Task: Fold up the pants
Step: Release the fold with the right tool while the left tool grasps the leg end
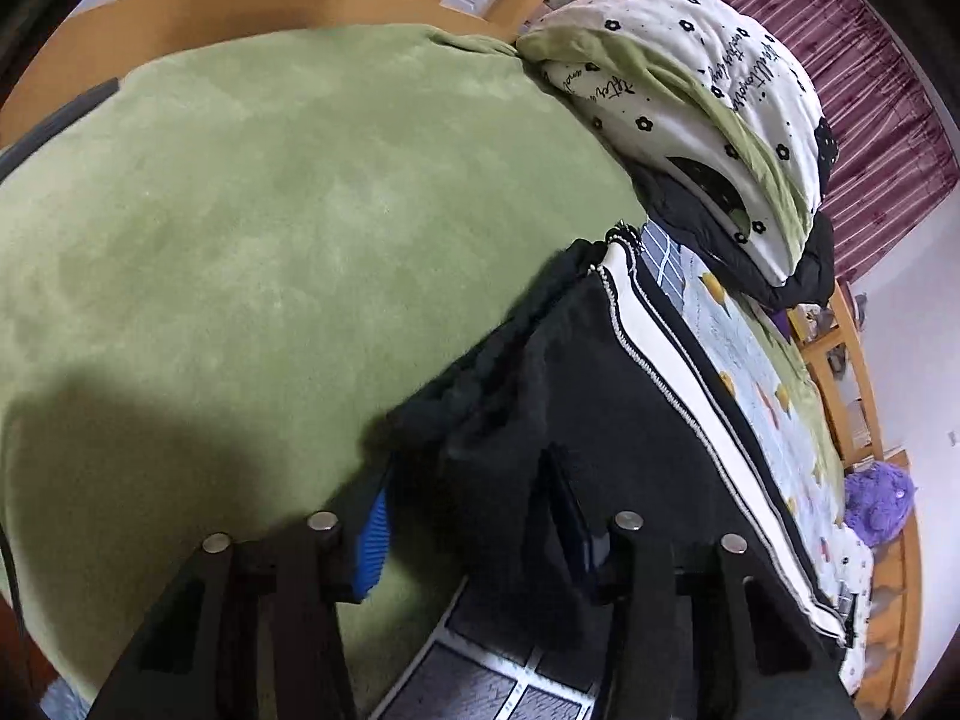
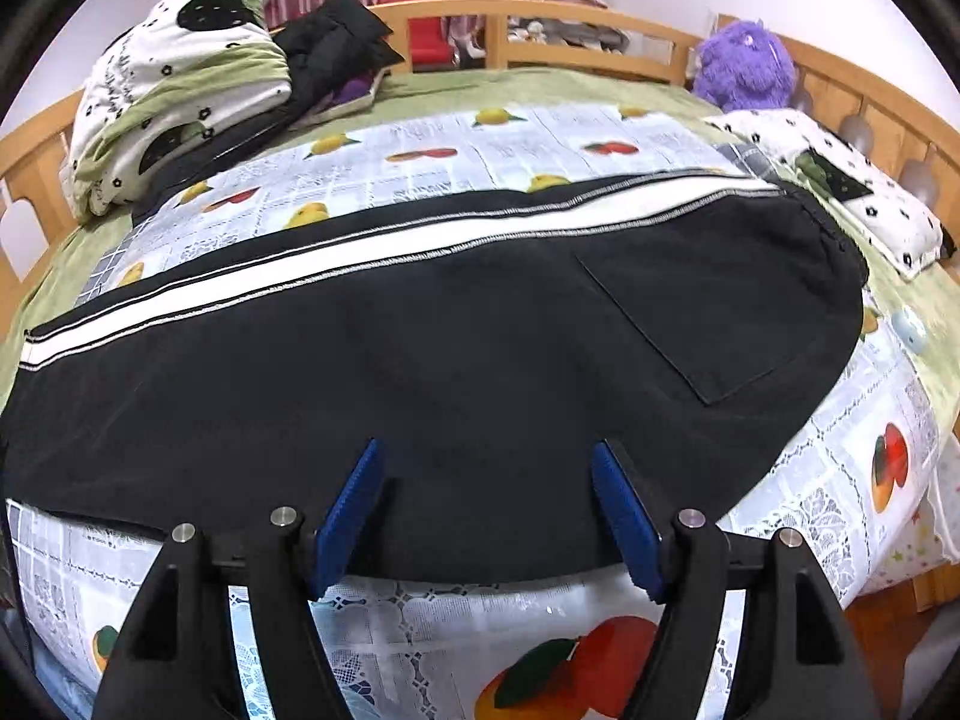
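Observation:
Black pants (image 2: 480,330) with a white side stripe (image 2: 360,264) lie flat across a fruit-print sheet (image 2: 540,144) on the bed, back pocket to the right. My right gripper (image 2: 486,450) is open above their near edge, blue pads wide apart and nothing pinched. In the left wrist view the pants (image 1: 600,390) run away to the right, and one end is bunched between the jaws of my left gripper (image 1: 465,468). The left blue pad (image 1: 372,546) shows bare with a strip of green beside it, so the cloth is not pressed. The other finger is mostly dark against the fabric.
A green blanket (image 1: 240,210) covers the bed left of the pants. A folded floral quilt (image 2: 180,90) and a black jacket (image 2: 336,42) are piled at the back. A purple plush toy (image 2: 744,66) and a floral pillow (image 2: 840,198) sit by the wooden rail (image 2: 540,18).

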Action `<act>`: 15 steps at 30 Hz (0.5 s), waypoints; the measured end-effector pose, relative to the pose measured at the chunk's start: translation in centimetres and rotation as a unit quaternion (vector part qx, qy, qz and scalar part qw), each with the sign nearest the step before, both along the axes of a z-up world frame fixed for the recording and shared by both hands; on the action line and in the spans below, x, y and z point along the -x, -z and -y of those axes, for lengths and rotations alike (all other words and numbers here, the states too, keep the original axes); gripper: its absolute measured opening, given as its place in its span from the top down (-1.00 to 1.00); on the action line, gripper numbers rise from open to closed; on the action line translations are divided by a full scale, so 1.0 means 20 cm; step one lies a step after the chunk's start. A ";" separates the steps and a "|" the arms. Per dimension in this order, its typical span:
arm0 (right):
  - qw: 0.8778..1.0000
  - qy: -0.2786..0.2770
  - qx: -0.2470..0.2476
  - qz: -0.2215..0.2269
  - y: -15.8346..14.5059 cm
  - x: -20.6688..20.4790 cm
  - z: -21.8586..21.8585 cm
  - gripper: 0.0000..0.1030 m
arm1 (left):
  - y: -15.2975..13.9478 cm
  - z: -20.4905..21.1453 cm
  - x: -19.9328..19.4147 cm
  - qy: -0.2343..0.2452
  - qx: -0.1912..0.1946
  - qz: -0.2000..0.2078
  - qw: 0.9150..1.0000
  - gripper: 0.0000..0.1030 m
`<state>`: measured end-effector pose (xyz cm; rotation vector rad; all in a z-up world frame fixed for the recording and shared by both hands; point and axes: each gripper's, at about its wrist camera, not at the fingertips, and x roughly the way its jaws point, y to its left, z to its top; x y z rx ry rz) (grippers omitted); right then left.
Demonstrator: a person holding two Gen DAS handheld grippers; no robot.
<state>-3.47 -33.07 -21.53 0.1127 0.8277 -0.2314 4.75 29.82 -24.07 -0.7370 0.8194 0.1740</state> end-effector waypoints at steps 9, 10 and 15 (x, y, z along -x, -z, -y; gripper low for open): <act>0.997 -0.009 -0.053 -0.058 0.09 0.02 0.02 -0.52 | -0.06 0.00 0.00 0.020 -0.006 0.018 1.000 0.52; 0.997 -0.005 -0.063 -0.053 0.09 0.03 0.03 -0.52 | -0.11 0.04 0.01 0.025 -0.036 0.026 0.999 0.55; 0.995 0.007 -0.087 -0.041 0.06 0.04 0.05 -0.52 | -0.40 0.32 0.02 0.056 -0.187 0.056 0.979 0.58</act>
